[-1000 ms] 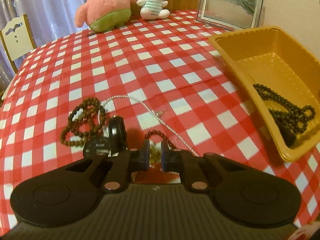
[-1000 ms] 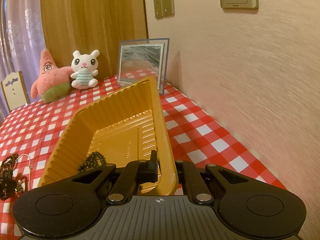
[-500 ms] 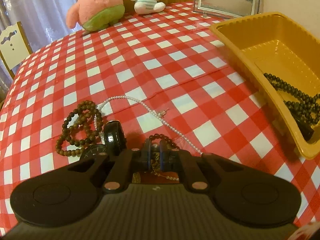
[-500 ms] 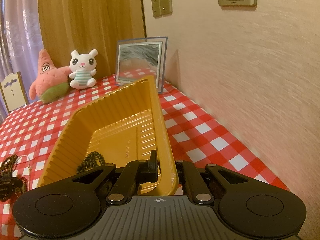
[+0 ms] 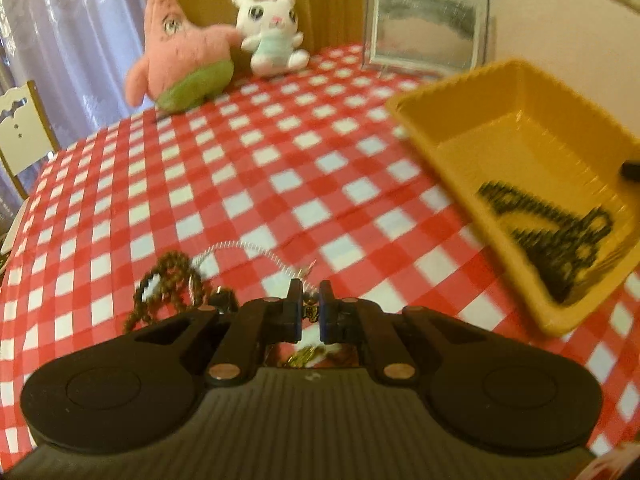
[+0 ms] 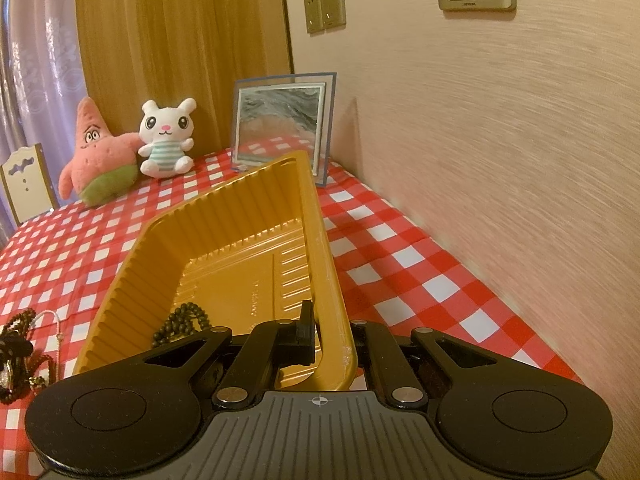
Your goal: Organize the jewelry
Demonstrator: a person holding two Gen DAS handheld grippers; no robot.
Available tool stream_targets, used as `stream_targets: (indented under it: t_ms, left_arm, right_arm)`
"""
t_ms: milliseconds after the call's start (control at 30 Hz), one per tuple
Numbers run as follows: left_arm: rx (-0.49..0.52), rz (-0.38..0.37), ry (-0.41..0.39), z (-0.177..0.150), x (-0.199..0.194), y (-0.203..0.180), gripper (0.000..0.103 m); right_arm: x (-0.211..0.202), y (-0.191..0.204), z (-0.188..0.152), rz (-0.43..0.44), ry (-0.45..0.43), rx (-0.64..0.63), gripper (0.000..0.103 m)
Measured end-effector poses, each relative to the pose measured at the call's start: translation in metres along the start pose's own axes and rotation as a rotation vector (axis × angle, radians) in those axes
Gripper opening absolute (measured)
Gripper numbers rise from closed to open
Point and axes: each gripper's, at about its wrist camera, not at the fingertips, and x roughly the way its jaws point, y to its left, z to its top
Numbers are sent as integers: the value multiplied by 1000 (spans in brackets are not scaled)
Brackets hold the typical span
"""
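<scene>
Left hand-held gripper (image 5: 310, 310) is closed on a small beaded bracelet (image 5: 309, 312), pinched between the blue pads just above the tabletop (image 5: 280, 184), well to the left of the yellow tray (image 5: 516, 120). Right hand-held gripper (image 6: 332, 334) is clamped on the tray's near rim, one finger inside, one outside.

Risk noted: the pearl strand (image 5: 256, 254) runs right up to the left jaws and may be snagged; if so, I judge a lift would drag it along, and perhaps the brown bead necklace (image 5: 168, 284) lying against it. The pinch is thin, so the bracelet could slip on the way to the tray.

Tray contents: one dark bead necklace (image 5: 560, 236) at the near end; the far end is bare.
</scene>
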Motion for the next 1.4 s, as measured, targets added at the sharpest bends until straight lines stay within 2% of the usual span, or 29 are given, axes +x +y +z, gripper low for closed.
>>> stream_targets:
  t_ms: [133,267,400,633,800,867,967,1133,1400]
  left_arm:
    - [-25,-77,-39,18,-15,-8,6]
    - [-51,-222,-56,34,-24,-32,6]
    - [-72,-366,-38,45,-20,-66,6]
    - [-46,-454,-2,52,-3,-107,7]
    - [-69,-446,5,52,2,-110,10]
    - [-80,-444,0,52,-2,-103,15]
    - [-103,-417,-19,50,-9,-90,15]
    - [-149,-315,-20,33,-21,-57,15]
    - [-199,-104,43,-3,-15,-7,15]
  right_arm:
    - [-1,1,0,2,-1,1,5]
    - [-2,3,1,4,-3,-1,5]
    - [-2,5,2,5,-6,-3,5]
    - [-3,5,3,8,-14,-9,5]
    - [-4,5,3,11,-14,-9,5]
    - [-4,5,3,10,-14,-8,5]
    - [-4,5,3,10,-14,-8,5]
    - [-4,5,3,10,-16,-9,5]
    - [-1,5,5,-5,-36,-15,5]
